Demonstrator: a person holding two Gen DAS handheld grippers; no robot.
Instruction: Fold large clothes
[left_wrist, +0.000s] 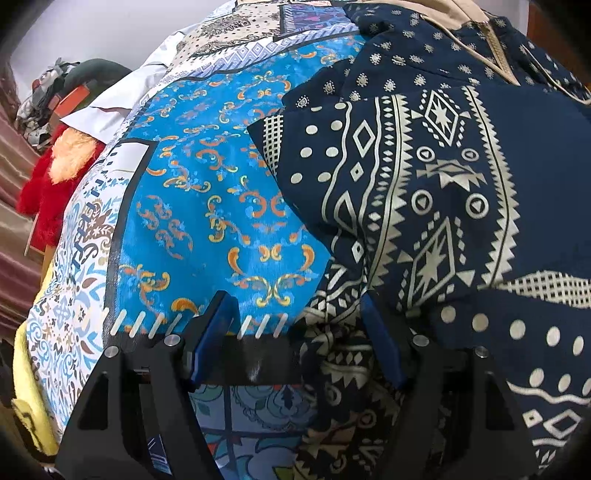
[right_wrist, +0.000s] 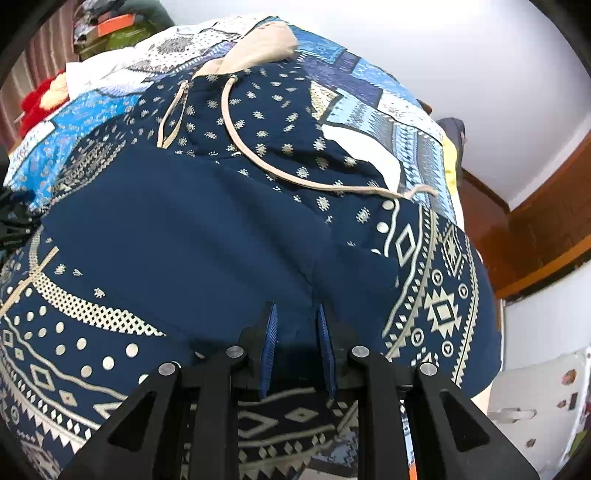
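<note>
Navy garment (right_wrist: 177, 229) with cream tribal print lies rumpled on bedspread (left_wrist: 207, 206).

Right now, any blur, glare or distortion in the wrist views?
Left wrist: heavy fisheye bulge, dark corners, navy patterned garment sharp, small glare on the black bedspread stripe. Right wrist: same bulge, bright white wall nearly blown out, drawstring crisp, no motion blur.

The left gripper (left_wrist: 295, 314) points steeply down with its jaws standing wide apart. The right gripper (right_wrist: 295, 314) also points down, jaws nearly closed, pinching cloth.
</note>
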